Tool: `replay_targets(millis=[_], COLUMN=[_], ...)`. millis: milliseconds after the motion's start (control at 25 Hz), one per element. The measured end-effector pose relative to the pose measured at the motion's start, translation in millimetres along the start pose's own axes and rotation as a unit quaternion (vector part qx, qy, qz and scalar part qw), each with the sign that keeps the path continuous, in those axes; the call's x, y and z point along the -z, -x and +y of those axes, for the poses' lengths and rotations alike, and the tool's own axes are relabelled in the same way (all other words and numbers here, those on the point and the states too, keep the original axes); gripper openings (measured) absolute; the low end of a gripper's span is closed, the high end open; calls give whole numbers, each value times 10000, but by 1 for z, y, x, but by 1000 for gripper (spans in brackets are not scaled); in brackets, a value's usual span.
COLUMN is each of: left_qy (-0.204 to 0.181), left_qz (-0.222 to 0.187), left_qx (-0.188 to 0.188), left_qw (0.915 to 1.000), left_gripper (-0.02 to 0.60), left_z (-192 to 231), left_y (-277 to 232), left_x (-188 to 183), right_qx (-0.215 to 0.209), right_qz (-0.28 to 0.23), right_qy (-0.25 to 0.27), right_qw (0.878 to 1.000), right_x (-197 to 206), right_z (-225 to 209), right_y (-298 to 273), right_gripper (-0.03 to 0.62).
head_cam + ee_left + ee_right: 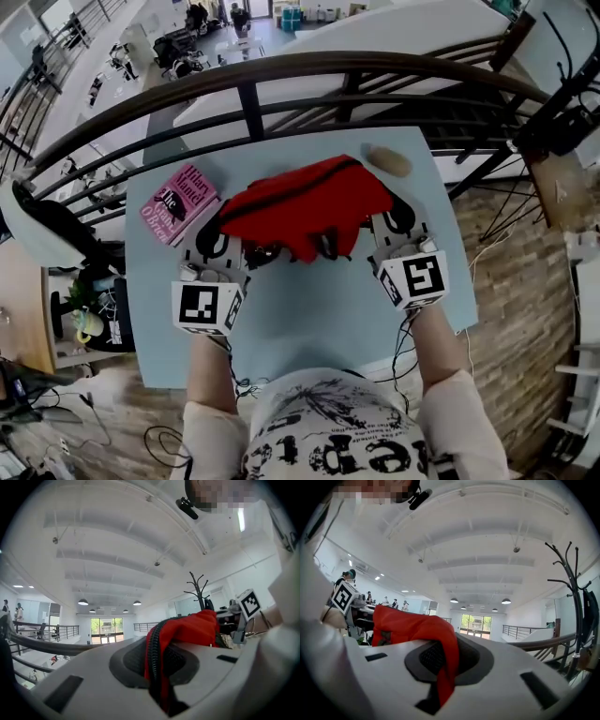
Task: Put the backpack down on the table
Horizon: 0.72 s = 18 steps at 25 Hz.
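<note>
A red backpack (305,204) with a black zipper hangs stretched between my two grippers above the light blue table (319,319). My left gripper (225,234) is shut on the backpack's left edge, and the red cloth and zipper (157,667) run between its jaws. Over at the right edge, my right gripper (386,228) is shut on red fabric (445,667) that droops out between its jaws. Both grippers point level, away from the person. Whether the backpack's underside touches the table is hidden.
A pink book (178,203) lies on the table left of the backpack. A tan oval object (387,160) sits at the table's far right corner. A black railing (281,94) runs just beyond the far edge. Cables trail on the floor by the table.
</note>
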<state>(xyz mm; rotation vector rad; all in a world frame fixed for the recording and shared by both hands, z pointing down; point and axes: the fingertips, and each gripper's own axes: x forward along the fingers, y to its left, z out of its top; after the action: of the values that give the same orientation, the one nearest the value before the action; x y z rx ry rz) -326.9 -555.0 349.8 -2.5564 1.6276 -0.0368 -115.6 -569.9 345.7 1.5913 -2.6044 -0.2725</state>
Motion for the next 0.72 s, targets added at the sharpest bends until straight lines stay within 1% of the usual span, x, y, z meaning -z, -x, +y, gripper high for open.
replay_targets(millis=[240,400,560,720], left_qy=[172,83,110,179], left_qz=[21,54,360,591], left_qx=[-44,-71,-82,-52], left_qw=[9998,9999,9993,9981], left_gripper=[28,28,28,28], left_z=[-62,-100,-139,-166], left_y=[54,94,132,154], left_x=[30,46,71,101], right_qx=[-49,-99,-233,-326], right_qz=[196,352,576,825], right_qy=[-144,-206,-271,-172], right_qw=[9997,9991,9977,9959], right_x=[33,53,78,101], right_z=[11,23,34,40], right_y=[82,134,180,213], right_gripper=[20,20,25,29])
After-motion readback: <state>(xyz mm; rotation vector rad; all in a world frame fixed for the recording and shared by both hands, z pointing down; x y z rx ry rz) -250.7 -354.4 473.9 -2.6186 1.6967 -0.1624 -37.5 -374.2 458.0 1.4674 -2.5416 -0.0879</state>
